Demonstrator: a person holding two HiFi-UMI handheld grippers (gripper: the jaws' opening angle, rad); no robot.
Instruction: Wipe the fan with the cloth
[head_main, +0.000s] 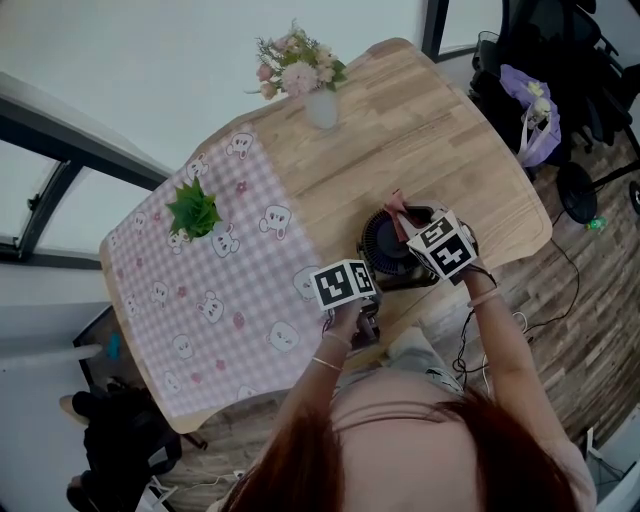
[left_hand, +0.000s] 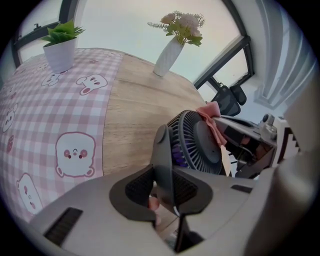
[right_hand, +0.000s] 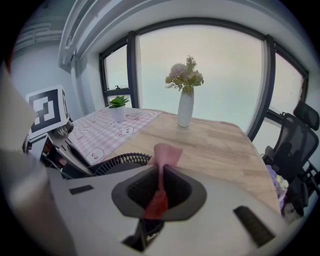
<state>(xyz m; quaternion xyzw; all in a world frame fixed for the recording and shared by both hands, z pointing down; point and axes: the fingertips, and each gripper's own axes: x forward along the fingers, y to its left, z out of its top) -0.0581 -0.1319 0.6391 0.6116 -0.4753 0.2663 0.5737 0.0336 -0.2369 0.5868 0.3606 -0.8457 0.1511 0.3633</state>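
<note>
Clamping the dark upright arm of the fan's stand, the left gripper (left_hand: 164, 187) has its jaws closed tight on that arm, and the round black grille of the fan (left_hand: 197, 142) sits just beyond it. The right gripper (right_hand: 160, 187) is closed on a pink cloth (right_hand: 165, 154), which rises from between the jaws (a folded tuft pokes out past them) and lies against the fan's upper rim. The fan stands on bare wood near the worktop's (head_main: 420, 130) front edge, just beside a pink checked runner (head_main: 200, 290) printed with little bears. On the runner is a small potted plant (head_main: 195, 212). A white vase (head_main: 320, 105) of pale flowers stands at the far side, well apart from the fan.
</note>
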